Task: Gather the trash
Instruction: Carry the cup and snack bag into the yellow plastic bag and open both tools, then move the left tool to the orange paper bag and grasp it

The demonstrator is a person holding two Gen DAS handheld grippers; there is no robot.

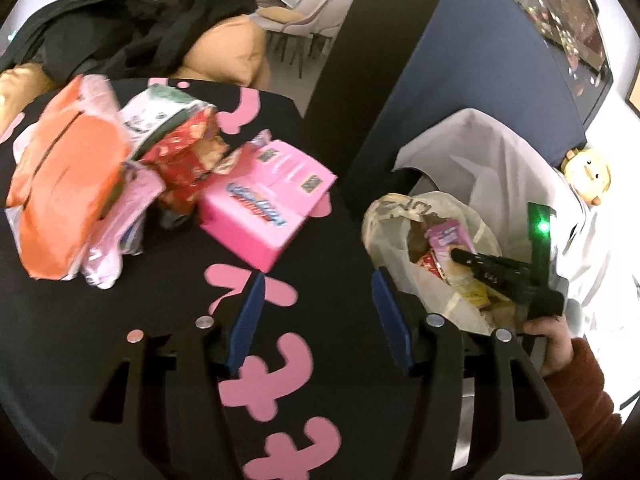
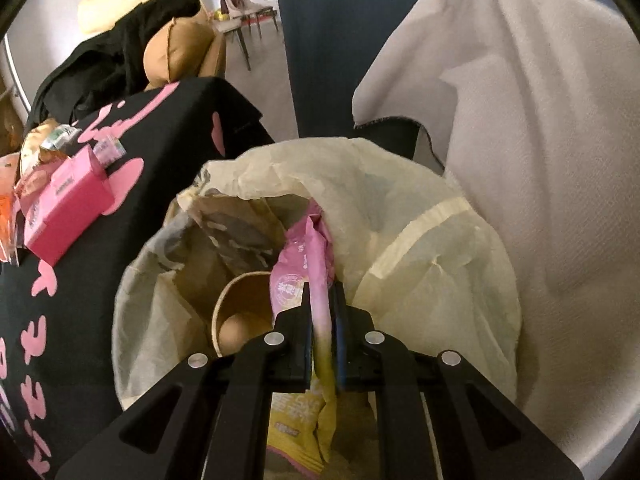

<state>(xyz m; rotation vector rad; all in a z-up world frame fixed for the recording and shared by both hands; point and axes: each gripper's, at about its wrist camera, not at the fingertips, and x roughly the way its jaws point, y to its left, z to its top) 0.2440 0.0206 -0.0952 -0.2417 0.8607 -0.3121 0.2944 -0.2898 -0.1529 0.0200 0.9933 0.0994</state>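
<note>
My right gripper is shut on a pink and yellow snack wrapper and holds it over the open mouth of a cream trash bag. The bag holds a paper cup and brown paper. In the left wrist view the right gripper reaches into the bag. My left gripper is open and empty above the black cloth with pink marks. A pink box, a red wrapper and an orange packet lie in a pile ahead of it.
A white cloth hangs behind the bag. A dark blue panel stands behind. Black clothing lies on tan cushions beyond the table. A yellow plush toy sits at the right.
</note>
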